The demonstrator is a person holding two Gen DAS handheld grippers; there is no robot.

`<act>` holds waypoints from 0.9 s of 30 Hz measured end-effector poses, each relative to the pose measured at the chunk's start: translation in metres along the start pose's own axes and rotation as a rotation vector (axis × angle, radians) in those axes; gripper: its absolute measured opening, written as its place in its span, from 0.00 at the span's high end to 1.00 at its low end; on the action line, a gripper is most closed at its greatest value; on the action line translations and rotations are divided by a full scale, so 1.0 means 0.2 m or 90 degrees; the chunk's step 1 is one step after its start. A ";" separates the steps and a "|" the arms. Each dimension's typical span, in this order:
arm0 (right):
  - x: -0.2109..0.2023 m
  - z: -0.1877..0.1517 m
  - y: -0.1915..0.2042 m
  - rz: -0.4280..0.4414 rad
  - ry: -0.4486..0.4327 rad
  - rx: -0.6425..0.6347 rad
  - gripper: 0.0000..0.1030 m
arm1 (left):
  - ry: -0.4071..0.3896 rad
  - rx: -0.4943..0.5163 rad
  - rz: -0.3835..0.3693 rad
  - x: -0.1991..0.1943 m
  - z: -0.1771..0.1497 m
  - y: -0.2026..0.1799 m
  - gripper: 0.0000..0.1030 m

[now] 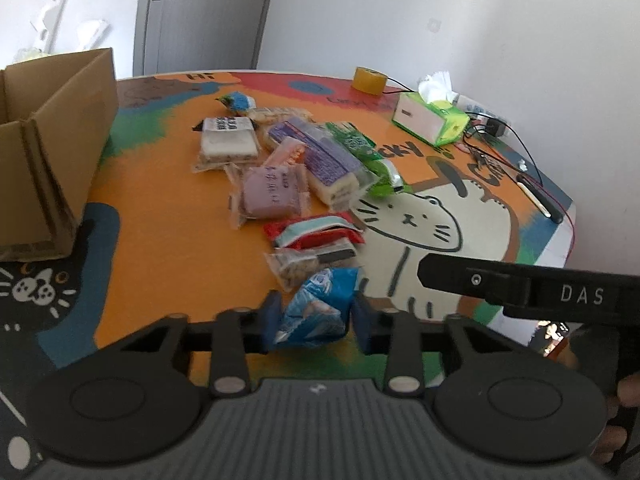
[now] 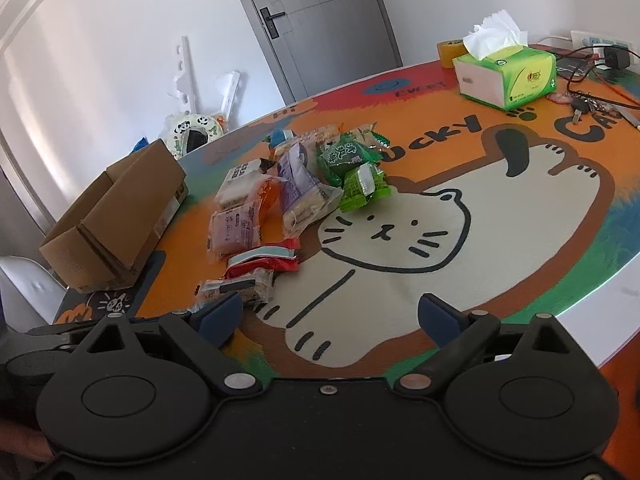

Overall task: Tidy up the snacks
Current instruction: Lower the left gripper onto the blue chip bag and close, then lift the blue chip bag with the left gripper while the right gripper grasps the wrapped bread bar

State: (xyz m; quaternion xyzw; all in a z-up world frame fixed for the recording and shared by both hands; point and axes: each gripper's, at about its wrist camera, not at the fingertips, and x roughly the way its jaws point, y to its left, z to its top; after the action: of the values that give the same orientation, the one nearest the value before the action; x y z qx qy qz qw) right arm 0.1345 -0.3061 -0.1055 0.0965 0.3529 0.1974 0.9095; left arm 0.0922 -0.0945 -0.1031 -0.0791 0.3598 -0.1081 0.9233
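Note:
My left gripper point(image 1: 314, 316) is shut on a blue snack packet point(image 1: 316, 308) and holds it at the near edge of the snack pile. A pile of wrapped snacks point(image 1: 292, 168) lies on the colourful round table point(image 1: 160, 220): a purple pack point(image 1: 272, 194), a red pack point(image 1: 316, 232), green packs point(image 1: 360, 148). An open cardboard box point(image 1: 52, 140) stands at the left. My right gripper point(image 2: 330, 314) is open and empty above the cat drawing, to the right of the pile point(image 2: 288, 200). The box shows in the right wrist view point(image 2: 116, 216) too.
A green tissue box point(image 1: 432, 120), a roll of yellow tape point(image 1: 369, 80), keys and cables point(image 1: 492, 128) sit at the table's far right. The right gripper's black body point(image 1: 520, 288) reaches in from the right. A door point(image 2: 320, 20) and white wall stand behind.

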 end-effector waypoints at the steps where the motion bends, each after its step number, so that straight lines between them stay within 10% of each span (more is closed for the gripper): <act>1: 0.00 0.00 0.01 0.003 0.001 -0.003 0.07 | 0.000 -0.007 -0.003 -0.01 0.00 0.01 0.68; 27: 0.23 0.01 0.33 0.047 0.033 -0.065 0.15 | -0.064 -0.074 0.084 -0.23 0.03 0.36 0.70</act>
State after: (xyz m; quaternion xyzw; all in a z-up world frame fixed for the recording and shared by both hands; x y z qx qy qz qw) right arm 0.1488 -0.2270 -0.1114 0.0576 0.3618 0.2508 0.8960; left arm 0.0735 -0.0128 -0.0848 -0.1139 0.3229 -0.0218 0.9393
